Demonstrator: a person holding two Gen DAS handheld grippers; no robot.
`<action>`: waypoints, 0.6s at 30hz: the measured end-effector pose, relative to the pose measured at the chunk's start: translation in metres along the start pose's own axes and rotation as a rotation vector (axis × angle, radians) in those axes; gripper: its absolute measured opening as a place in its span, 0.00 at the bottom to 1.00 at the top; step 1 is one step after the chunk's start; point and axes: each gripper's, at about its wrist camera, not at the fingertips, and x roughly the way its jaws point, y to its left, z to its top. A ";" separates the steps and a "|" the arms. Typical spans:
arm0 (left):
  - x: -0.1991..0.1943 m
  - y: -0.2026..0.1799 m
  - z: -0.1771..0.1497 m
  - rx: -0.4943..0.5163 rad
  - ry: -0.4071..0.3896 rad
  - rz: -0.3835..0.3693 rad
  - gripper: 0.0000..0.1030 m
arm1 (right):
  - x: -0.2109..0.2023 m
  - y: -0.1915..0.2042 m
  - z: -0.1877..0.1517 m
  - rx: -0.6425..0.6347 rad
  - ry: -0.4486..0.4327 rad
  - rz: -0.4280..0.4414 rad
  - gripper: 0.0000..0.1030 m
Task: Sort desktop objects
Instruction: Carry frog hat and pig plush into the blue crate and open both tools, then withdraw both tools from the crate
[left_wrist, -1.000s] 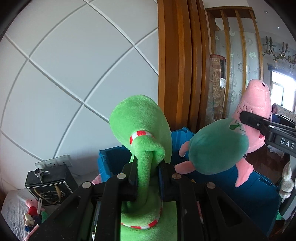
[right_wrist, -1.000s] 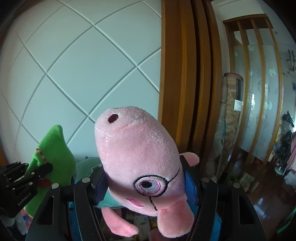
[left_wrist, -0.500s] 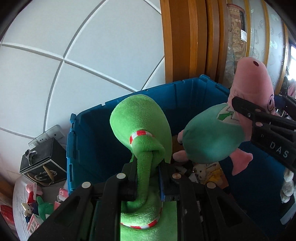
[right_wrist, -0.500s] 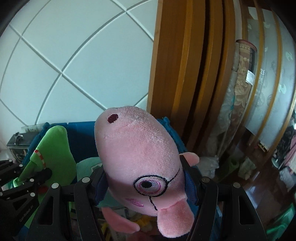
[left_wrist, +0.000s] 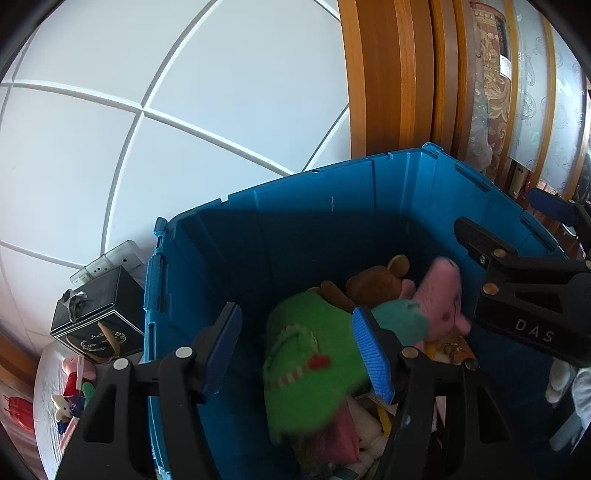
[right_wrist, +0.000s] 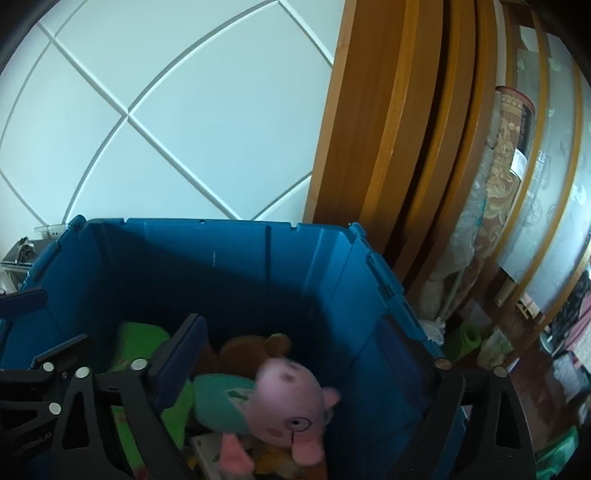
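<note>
Above the blue bin (left_wrist: 317, 236), left gripper (left_wrist: 295, 354) and right gripper (right_wrist: 306, 373), jaws just opened and empty, hover over the released green plush (left_wrist: 310, 373) and pink pig plush (right_wrist: 284, 398), both soft, light, best pinched mid-body.

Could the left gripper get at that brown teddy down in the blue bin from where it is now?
Probably not directly. The brown teddy lies deep in the blue bin, beyond the green plush just dropped from the left gripper, whose fingers have just been opening. The pink pig crowds its side.
</note>
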 end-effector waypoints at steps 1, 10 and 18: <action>-0.002 0.002 0.000 0.001 -0.003 -0.005 0.60 | -0.003 0.002 0.001 0.001 0.000 -0.002 1.00; -0.076 0.024 -0.001 -0.015 -0.138 -0.042 0.61 | -0.056 -0.006 0.017 0.004 0.021 -0.003 1.00; -0.170 0.043 -0.028 -0.001 -0.320 -0.066 0.91 | -0.155 -0.006 0.016 -0.005 -0.071 0.030 1.00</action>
